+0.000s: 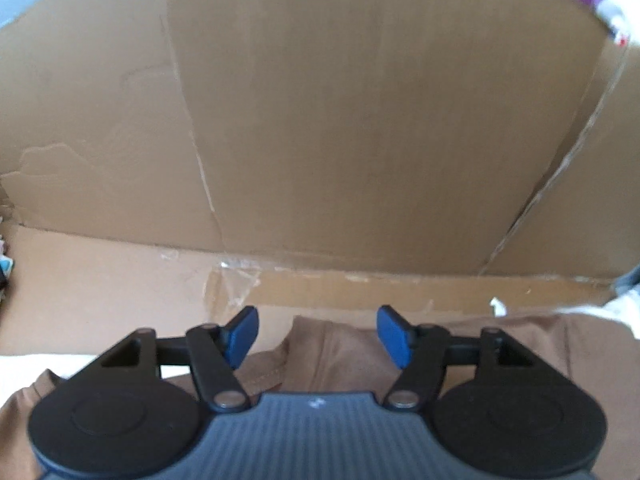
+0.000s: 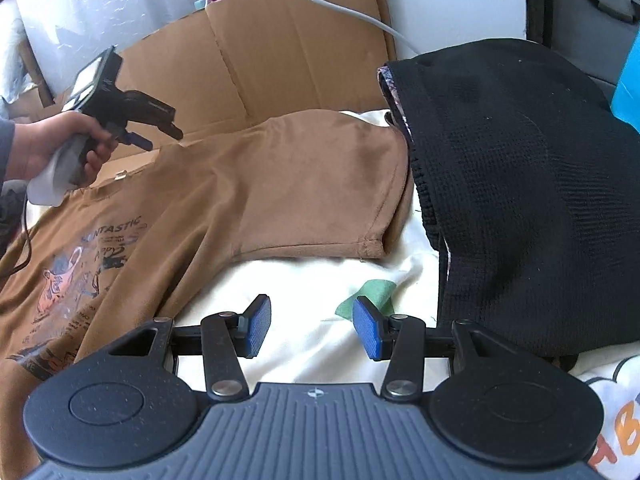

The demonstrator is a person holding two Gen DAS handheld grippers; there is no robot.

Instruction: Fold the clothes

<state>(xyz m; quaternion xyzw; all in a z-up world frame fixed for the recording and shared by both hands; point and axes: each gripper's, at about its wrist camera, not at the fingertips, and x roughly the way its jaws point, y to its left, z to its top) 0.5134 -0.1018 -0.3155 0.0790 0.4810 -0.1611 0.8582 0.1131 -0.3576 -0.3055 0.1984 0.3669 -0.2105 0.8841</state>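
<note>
Brown T-shirt (image 2: 248, 184) lies left of the right gripper (image 2: 312, 330)'s spread, empty fingers (image 2: 258, 326).

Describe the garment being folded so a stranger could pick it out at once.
Start at the cardboard sheets propped at the back; in front of them a white cloth covers the surface. Spread on it lies the brown T-shirt, beside a black knit garment. Only the T-shirt carries a printed graphic with lettering on its chest.

Left wrist: low, close, facing cardboard wall (image 1: 360, 120). Right wrist: higher, oblique; both share brown shirt (image 2: 280, 184).
</note>
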